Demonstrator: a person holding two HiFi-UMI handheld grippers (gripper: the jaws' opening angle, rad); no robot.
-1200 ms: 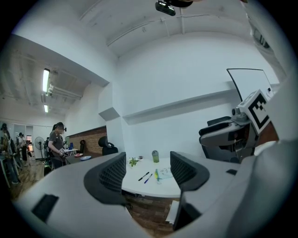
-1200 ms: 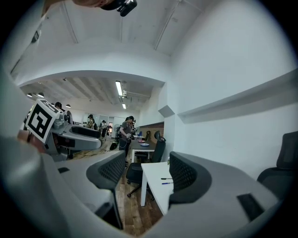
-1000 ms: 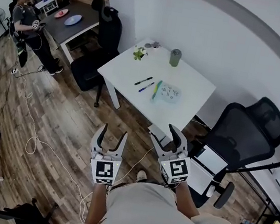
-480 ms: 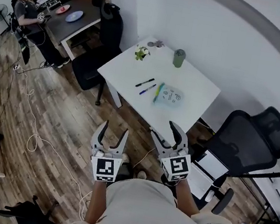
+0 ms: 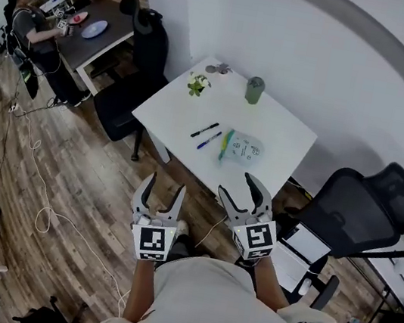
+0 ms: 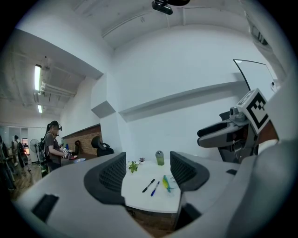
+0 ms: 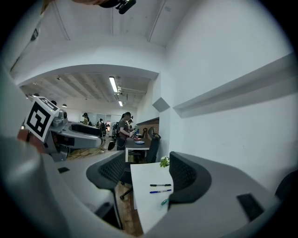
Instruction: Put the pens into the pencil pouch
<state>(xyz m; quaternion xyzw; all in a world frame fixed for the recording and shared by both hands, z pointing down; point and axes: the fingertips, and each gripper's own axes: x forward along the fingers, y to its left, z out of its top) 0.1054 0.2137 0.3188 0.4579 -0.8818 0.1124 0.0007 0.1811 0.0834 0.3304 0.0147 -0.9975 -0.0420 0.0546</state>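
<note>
A white table stands ahead of me. On it lie a black pen, a blue pen and a green-yellow pen, the last against a pale translucent pouch. My left gripper and right gripper hang over the wooden floor, short of the table's near edge, both open and empty. The left gripper view frames the black pen, blue pen and green-yellow pen between its jaws. In the right gripper view the black pen and blue pen show; the right jaw hides the pouch.
A green cup and a small plant stand at the table's far side. Black office chairs sit left and right of it. A person works at a dark desk far left. A cable lies on the floor.
Both grippers have moved forward toward the table, still open and empty. The table and pens sit nearer in the head view.
</note>
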